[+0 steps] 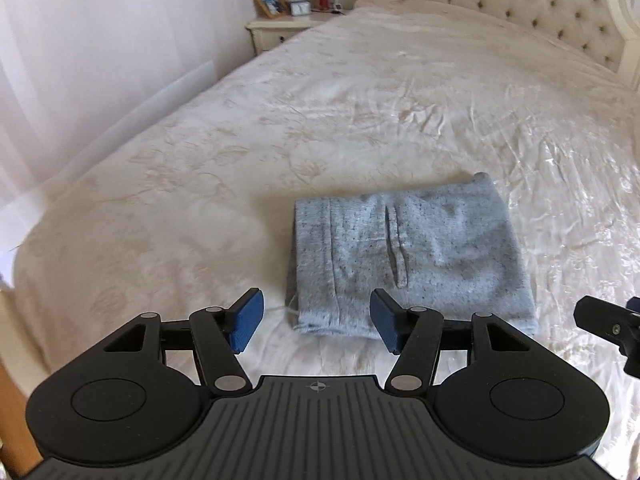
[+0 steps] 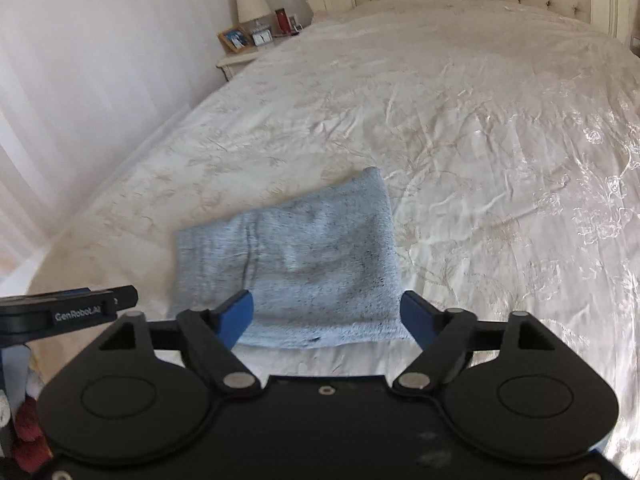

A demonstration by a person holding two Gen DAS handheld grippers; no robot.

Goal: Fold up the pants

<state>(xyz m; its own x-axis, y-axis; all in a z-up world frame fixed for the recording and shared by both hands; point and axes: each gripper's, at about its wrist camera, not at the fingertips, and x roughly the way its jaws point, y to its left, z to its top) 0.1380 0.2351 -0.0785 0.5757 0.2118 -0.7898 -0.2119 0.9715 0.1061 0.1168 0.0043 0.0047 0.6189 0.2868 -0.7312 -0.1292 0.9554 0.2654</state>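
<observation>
**Pants folded, both tools free**

Your left tool (image 1: pixel 316 322) is spread wide and holds nothing; it hangs just short of the near left corner of the pants (image 1: pixel 404 256). Your right tool (image 2: pixel 326 320) is just as wide and empty, its pads straddling the near edge of the pants (image 2: pixel 292 264) without pinching it. With both tools off the cloth, the bundle looks meant to stay where it lies.

The pants sit as a compact grey rectangle on the bed (image 1: pixel 360 100), near the foot and well apart from the headboard (image 1: pixel 520 4). The long axis runs across your view, left to right. One seam crosses it, running toward you. The folding seems finished or nearly so. Any last touch would be squaring the edges.
</observation>
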